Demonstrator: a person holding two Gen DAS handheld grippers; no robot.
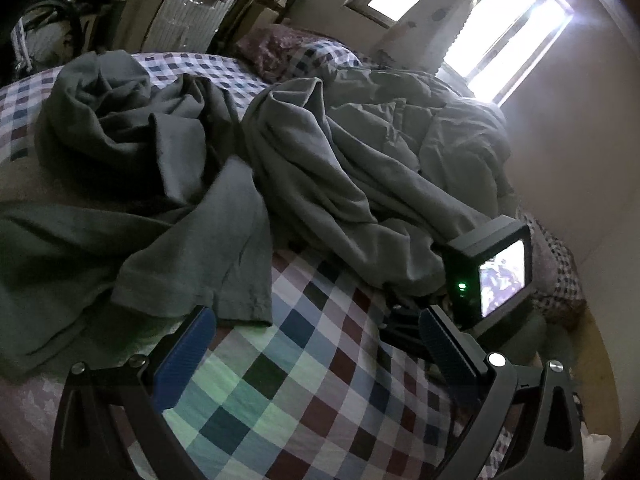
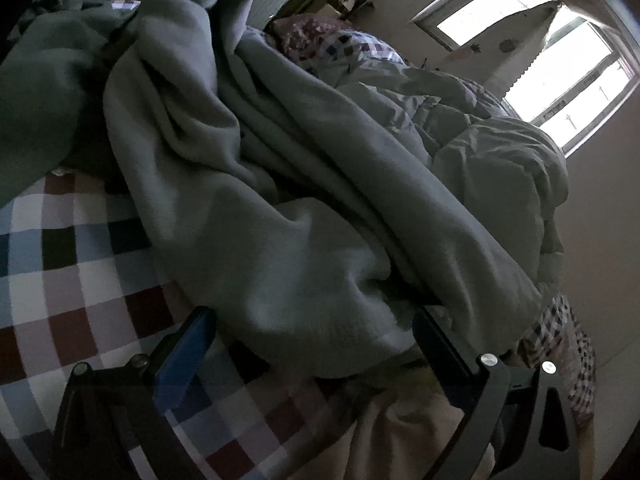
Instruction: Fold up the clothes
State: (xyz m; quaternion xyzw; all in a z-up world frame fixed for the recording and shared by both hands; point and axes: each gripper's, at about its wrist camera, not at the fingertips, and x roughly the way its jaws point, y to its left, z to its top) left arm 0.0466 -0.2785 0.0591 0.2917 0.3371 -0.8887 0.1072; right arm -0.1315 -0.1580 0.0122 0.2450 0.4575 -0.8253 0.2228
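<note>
A crumpled grey-green garment (image 1: 168, 184) sprawls across the checkered bed sheet (image 1: 304, 384); one sleeve hem (image 1: 240, 300) lies just ahead of my left gripper (image 1: 316, 344). That gripper is open, its blue pads (image 1: 188, 356) wide apart over bare sheet and touching no cloth. In the right wrist view the same garment (image 2: 288, 216) fills the frame. Its thick folded edge (image 2: 340, 340) lies between the spread fingers of my right gripper (image 2: 316, 344), which is open. The lit screen (image 1: 504, 272) of the right gripper's unit shows against the cloth in the left wrist view.
A rumpled pale grey duvet (image 1: 440, 120) is heaped on the bed's far right under a bright window (image 1: 504, 28). A floral pillow (image 1: 276, 44) lies at the head. Boxes and bags (image 1: 180, 12) crowd the back left. A wall (image 1: 580, 160) stands close on the right.
</note>
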